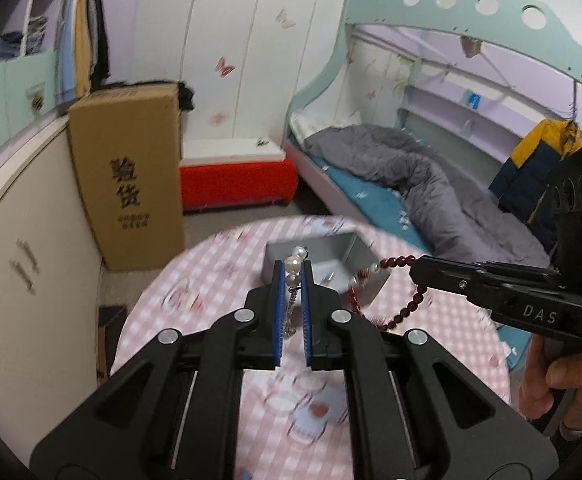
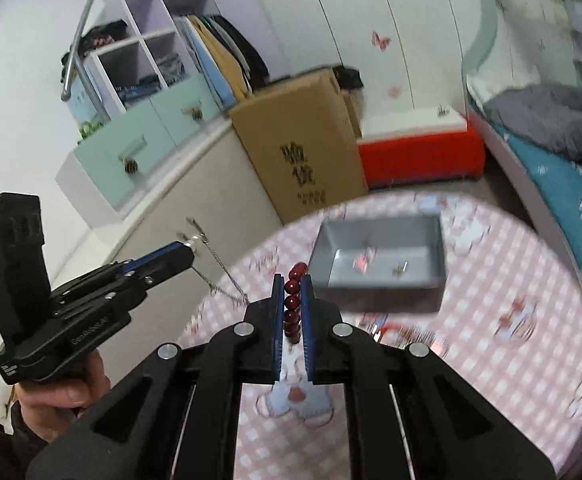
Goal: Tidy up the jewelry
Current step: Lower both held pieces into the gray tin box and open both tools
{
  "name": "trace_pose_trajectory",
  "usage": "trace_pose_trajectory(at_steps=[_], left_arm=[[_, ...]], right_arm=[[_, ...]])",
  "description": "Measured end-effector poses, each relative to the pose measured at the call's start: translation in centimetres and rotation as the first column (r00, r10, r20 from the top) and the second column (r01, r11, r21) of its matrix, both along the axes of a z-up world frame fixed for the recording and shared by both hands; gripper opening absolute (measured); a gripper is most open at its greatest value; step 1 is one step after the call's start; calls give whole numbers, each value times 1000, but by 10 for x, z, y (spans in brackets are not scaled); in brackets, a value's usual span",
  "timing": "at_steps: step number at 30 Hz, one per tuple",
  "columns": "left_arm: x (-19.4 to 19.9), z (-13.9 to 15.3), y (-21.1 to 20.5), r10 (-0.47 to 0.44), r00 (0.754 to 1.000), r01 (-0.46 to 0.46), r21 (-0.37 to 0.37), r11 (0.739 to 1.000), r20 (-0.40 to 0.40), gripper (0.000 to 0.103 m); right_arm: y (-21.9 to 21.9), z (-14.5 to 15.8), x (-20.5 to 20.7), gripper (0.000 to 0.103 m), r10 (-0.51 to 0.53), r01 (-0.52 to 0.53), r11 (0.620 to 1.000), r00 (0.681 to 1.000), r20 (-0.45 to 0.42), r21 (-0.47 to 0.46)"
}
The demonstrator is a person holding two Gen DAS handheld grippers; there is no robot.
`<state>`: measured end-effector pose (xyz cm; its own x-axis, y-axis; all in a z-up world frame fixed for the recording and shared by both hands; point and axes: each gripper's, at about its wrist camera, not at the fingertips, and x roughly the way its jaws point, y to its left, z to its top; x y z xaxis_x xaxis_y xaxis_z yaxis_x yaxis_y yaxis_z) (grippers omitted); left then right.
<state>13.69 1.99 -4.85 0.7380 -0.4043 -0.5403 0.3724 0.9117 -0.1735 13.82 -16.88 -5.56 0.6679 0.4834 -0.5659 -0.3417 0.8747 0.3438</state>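
Observation:
My left gripper (image 1: 293,270) is shut on a pearl piece (image 1: 295,263) with a thin silver chain (image 1: 290,314) hanging between the pads. It is held above the round pink checked table (image 1: 219,256), just in front of a grey open box (image 1: 351,248). My right gripper (image 2: 291,285) is shut on a dark red bead bracelet (image 2: 293,300), also above the table. In the left wrist view the right gripper (image 1: 413,270) comes in from the right with the bracelet (image 1: 405,310) dangling beside the box. The grey box (image 2: 437,244) holds a few small pieces.
A tall cardboard carton (image 1: 127,176) stands beyond the table on the left by a white cabinet (image 1: 23,240). A red bench (image 1: 237,184) and a bed with a grey duvet (image 1: 411,176) lie behind. The left gripper (image 2: 185,249) shows at the left of the right wrist view.

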Motion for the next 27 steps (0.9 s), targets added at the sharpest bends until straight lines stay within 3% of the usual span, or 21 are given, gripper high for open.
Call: trace_pose_trajectory(at_steps=[6, 15, 16, 17, 18, 19, 20, 21, 27], left_arm=[[50, 14, -33, -69, 997, 69, -20, 997, -27, 7], [107, -14, -68, -86, 983, 88, 4, 996, -164, 8], [111, -18, -71, -82, 979, 88, 24, 996, -185, 15], [115, -23, -72, -70, 976, 81, 45, 996, -207, 28], [116, -25, -70, -44, 975, 58, 59, 997, -217, 70], [114, -27, -62, -7, 978, 21, 65, 998, -207, 99], [110, -25, -55, 15, 984, -7, 46, 999, -177, 97], [105, -23, -44, 26, 989, -25, 11, 1000, -146, 97], [86, -12, -14, 154, 984, -150, 54, 987, -89, 97]], right_arm=[[-15, 22, 38, 7, -24, 25, 999, 999, 33, -24], [-30, -19, 98, 10, -60, 59, 998, 991, -116, -16], [-33, -25, 103, 12, -73, 72, 997, 988, -138, -11], [-38, -30, 105, 20, -88, 90, 996, 983, -159, 1], [-43, -32, 107, 36, -117, 120, 993, 979, -167, 4], [-52, -37, 107, 62, -160, 165, 986, 971, -176, 12], [-59, -38, 106, 83, -187, 193, 981, 966, -178, 22], [-68, -39, 103, 96, -228, 237, 971, 959, -167, 34], [-82, -32, 88, 96, -287, 291, 957, 949, -130, 12]])
